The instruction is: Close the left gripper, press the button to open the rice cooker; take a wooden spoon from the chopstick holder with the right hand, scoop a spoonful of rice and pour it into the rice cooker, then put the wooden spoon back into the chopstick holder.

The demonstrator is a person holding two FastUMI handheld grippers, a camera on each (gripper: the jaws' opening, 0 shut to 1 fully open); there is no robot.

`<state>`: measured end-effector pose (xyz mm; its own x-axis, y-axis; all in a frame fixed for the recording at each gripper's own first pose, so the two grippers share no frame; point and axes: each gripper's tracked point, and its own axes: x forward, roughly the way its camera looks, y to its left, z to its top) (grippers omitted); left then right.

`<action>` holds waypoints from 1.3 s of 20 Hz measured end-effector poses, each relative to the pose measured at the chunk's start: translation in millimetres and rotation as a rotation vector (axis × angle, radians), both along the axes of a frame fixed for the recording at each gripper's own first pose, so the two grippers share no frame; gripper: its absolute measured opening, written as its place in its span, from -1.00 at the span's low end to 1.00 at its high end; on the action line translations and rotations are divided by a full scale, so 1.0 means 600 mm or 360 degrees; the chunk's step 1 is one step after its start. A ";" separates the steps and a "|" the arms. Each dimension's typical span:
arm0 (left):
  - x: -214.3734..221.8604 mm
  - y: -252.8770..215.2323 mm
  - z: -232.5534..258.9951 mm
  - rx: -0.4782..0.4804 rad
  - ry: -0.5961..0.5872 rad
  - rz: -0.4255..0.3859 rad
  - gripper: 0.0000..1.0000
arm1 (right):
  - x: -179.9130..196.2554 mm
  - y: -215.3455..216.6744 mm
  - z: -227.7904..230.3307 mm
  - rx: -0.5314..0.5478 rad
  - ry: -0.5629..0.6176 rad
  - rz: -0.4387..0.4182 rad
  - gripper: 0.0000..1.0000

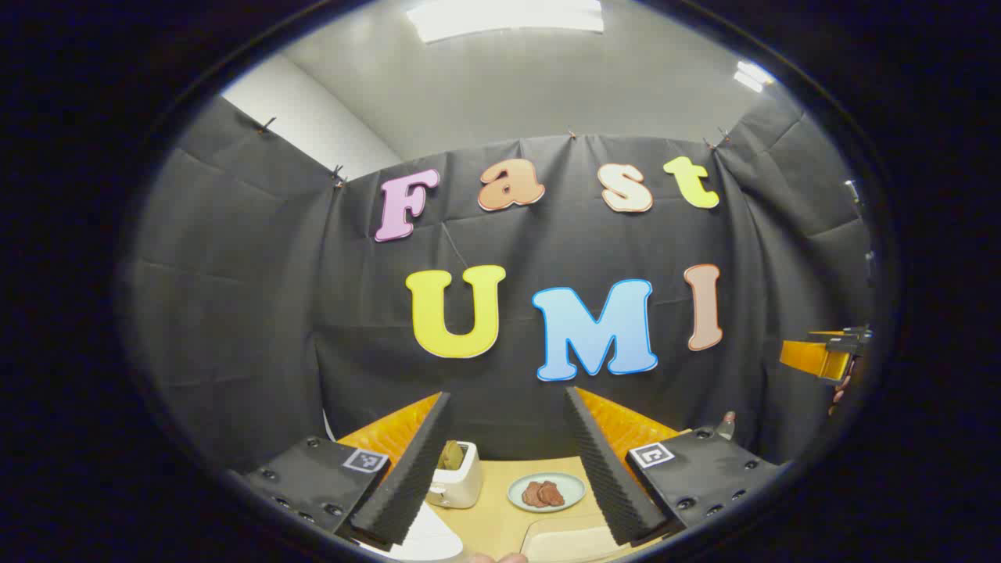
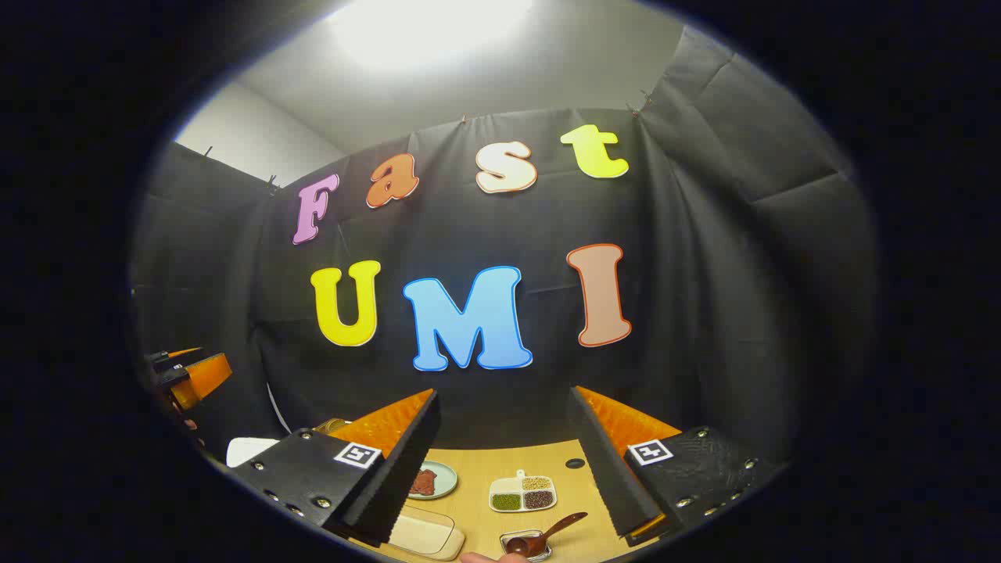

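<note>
Hovering high: left tongs [image 1: 507, 469] and right tongs [image 2: 507, 465] both wide open, empty. Shut left first, then drop toward worktop [image 1: 489, 516] at 6 o'clock.

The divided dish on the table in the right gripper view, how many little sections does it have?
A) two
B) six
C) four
C: the divided dish shows four compartments, two pale ones and a green and a dark one, each with a different filling, lying on the table between the fingers of the open right claw.
</note>
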<state>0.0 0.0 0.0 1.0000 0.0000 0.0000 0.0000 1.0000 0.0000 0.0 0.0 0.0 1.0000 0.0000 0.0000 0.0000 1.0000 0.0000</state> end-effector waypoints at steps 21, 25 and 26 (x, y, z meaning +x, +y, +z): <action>0.007 0.071 -0.010 -0.0066 -0.0026 -0.0077 1.00 | -0.009 0.046 0.009 -0.0031 -0.0042 -0.0114 0.98; 0.006 0.070 -0.019 -0.0080 -0.0013 -0.0074 0.97 | -0.011 0.043 0.004 -0.0037 -0.0034 -0.0110 0.97; 0.007 0.073 -0.025 -0.0079 -0.0005 -0.0067 1.00 | -0.010 0.044 0.003 -0.0034 -0.0032 -0.0108 0.97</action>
